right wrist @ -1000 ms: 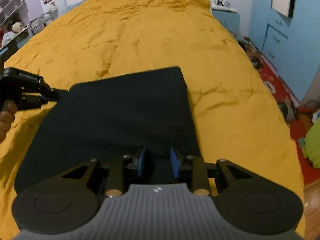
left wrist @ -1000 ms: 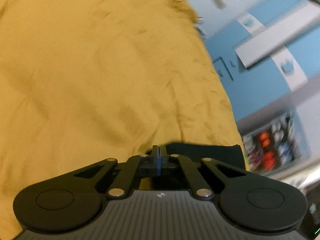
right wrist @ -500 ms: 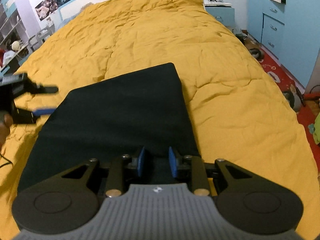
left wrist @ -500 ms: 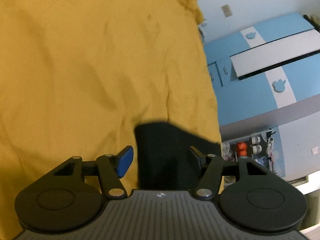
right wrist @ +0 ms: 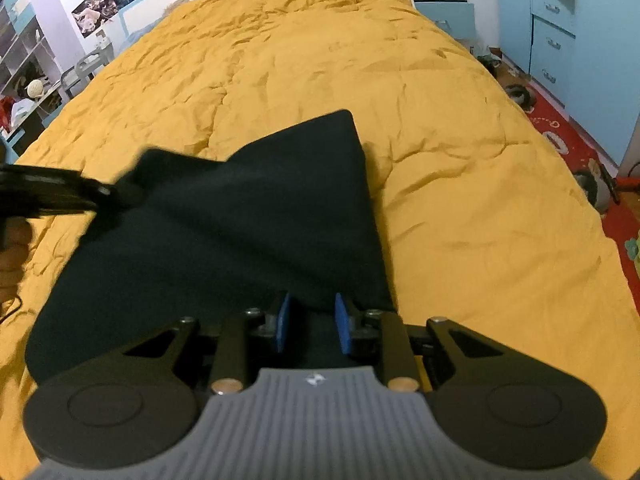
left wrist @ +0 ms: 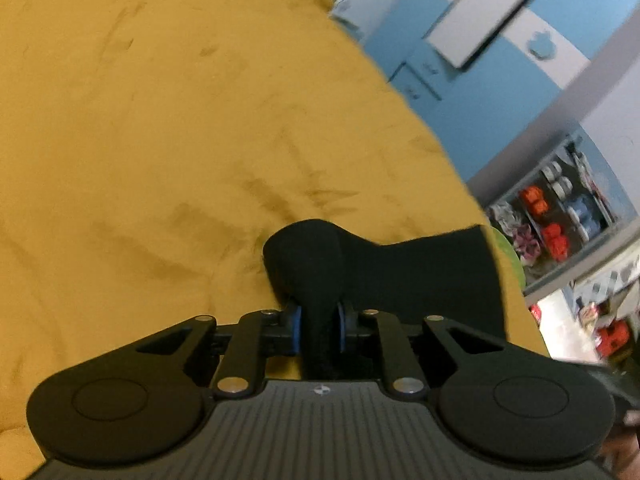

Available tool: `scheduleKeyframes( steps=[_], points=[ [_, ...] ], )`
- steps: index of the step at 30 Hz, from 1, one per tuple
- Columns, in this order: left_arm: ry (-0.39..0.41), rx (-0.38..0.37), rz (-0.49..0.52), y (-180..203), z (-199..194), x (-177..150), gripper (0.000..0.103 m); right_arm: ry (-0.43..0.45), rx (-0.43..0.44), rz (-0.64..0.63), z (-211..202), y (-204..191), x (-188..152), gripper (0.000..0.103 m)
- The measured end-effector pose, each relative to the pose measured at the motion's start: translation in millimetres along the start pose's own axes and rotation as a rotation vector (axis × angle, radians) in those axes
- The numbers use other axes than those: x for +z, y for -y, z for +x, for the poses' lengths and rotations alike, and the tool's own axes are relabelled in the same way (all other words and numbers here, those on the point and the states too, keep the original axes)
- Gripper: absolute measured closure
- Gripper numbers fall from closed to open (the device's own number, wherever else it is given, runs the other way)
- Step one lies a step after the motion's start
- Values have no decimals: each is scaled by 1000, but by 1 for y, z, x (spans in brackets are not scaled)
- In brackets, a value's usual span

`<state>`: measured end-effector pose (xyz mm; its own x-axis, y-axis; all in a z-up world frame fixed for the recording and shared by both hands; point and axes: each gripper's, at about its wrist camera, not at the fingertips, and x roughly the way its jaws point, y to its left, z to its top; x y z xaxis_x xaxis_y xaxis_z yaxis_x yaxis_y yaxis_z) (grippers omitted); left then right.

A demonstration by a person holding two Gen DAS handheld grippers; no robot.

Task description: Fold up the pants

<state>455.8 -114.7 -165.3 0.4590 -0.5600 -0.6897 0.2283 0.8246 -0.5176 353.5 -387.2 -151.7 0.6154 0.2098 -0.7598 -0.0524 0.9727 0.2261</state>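
Observation:
The black pants (right wrist: 248,220) lie folded on the yellow bedspread (right wrist: 460,200). My left gripper (left wrist: 318,326) is shut on a bunched fold at the pants' (left wrist: 400,272) far left corner and holds it raised off the bed. The left gripper also shows at the left of the right wrist view (right wrist: 108,192), with that corner pulled up. My right gripper (right wrist: 311,326) sits at the near edge of the pants, its blue pads (right wrist: 283,320) close on either side of dark cloth, gripping the edge.
Blue cabinets (right wrist: 560,32) and a red rug (right wrist: 580,152) with loose items lie right of the bed. A nightstand (right wrist: 444,8) stands at the far right corner. Shelves (right wrist: 24,80) stand to the left. A storage shelf (left wrist: 560,216) shows in the left wrist view.
My left gripper was shut, opened half a second ago, and has now shut on the pants' corner and lifted it. The right gripper has held still on the near edge.

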Motion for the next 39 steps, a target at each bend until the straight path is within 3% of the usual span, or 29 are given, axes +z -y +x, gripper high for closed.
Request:
scheduleKeyframes(
  steps=[3,6,8,12,15,19,20,21,24,29,32,39],
  points=[
    [1,-29,-138,-21,4,1,71,-2,-9,-6,2,-3,-1,87],
    [31,19,-131,-19,-15,-2,54,-3,-24,-9,2,-6,0,87],
    [36,34,-145,-16,-35,-5,54,0,-29,2,2,-5,0,87],
    [29,-79,-229,-2,-59,-28,48,35,-66,-12,-6,-16,-1,85],
    [9,-151,-287,1,-67,-55,42,106,-80,-28,-26,-28,-6,73],
    [-34,-162,-323,2,-63,-90,45,168,-45,-16,-52,-39,-23,71],
    [-44,-167,-341,0,-60,-98,51,174,-29,-14,-56,-41,-28,71],
    [-54,-176,-358,2,-55,-103,72,176,-18,-12,-57,-42,-33,71],
    [-40,-163,-411,-1,-56,-113,84,153,-26,-4,-52,-47,-48,71],
    [-59,-82,-380,7,-57,-124,86,116,-47,15,-38,-47,-60,71],
    [-75,-89,-422,1,-61,-129,86,93,-63,11,-32,-48,-63,71],
    [-111,-94,-413,3,-82,-141,81,71,-62,43,-30,-42,-67,71]
  ],
)
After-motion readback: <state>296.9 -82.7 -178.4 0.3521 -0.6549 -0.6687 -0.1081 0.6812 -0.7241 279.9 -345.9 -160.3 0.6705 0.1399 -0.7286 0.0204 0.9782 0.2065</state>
